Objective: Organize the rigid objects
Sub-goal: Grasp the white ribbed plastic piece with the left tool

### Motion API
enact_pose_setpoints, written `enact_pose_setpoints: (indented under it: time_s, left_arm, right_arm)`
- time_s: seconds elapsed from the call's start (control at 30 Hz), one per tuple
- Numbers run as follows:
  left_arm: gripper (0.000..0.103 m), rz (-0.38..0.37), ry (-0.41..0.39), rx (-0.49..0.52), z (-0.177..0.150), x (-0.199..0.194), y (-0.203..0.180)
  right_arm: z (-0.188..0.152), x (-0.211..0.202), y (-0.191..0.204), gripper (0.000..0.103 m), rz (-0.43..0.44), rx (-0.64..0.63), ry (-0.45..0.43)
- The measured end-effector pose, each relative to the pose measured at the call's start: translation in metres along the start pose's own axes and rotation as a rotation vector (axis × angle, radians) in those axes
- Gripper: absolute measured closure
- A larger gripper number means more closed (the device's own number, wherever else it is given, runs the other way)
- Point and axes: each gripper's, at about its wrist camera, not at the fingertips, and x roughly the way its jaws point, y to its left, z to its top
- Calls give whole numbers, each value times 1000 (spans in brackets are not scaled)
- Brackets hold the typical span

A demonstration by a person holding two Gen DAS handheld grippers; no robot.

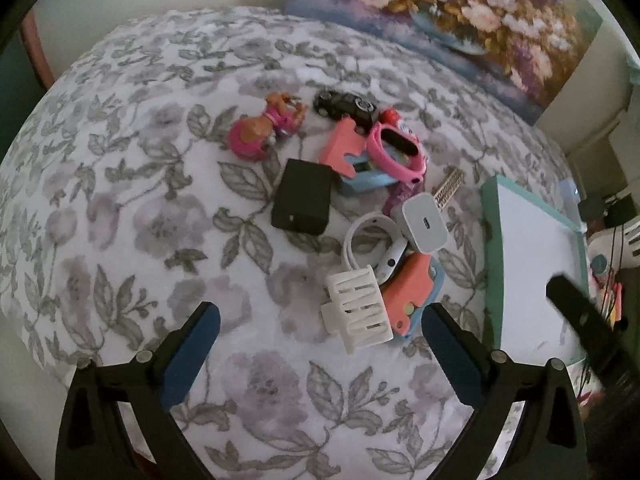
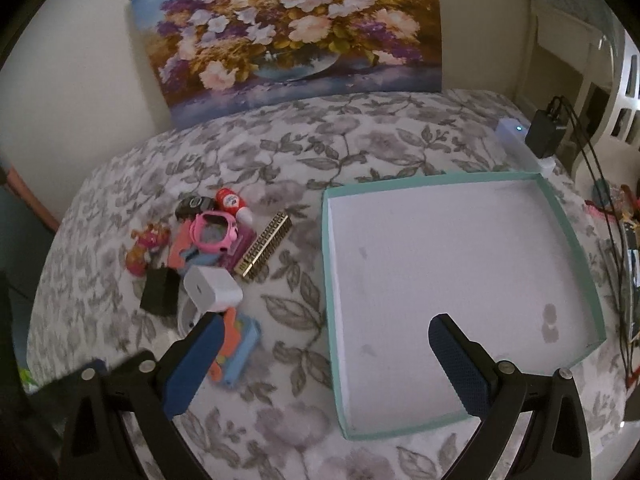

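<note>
A pile of small items lies on the floral bedspread: a white hair claw (image 1: 359, 311), a white charger cube (image 1: 425, 223), a black box (image 1: 303, 197), a pink watch (image 1: 395, 151), a black toy car (image 1: 346, 105) and a pink doll figure (image 1: 265, 129). My left gripper (image 1: 320, 320) hovers open just in front of the hair claw, holding nothing. A teal-rimmed white tray (image 2: 568, 232) sits to the right of the pile, with nothing in it. My right gripper (image 2: 326, 332) is open over the tray's left wall, beside a pink-and-blue toy (image 2: 236, 350).
A flower painting (image 2: 288, 28) leans on the wall behind the bed. A black plug and cables (image 2: 546, 130) sit at the far right with more clutter past the bed's edge. A gold comb-like strip (image 2: 266, 246) lies between pile and tray.
</note>
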Motion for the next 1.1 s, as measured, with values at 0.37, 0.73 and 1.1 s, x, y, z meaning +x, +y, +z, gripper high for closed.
enact_pose_setpoints:
  time_s: [0.37,0.73,1.1]
  left_arm:
    - [22,6,105,74,2,34,-23]
    - [65,-41,137,61,0,44,-24]
    - [71,-34,97,12,2,25,2]
  right_arm:
    - [10,33,29,0,30,10,66]
    - [-3,46,33,0,55,-2,101]
    - [-6,49,35,0,85,3,109]
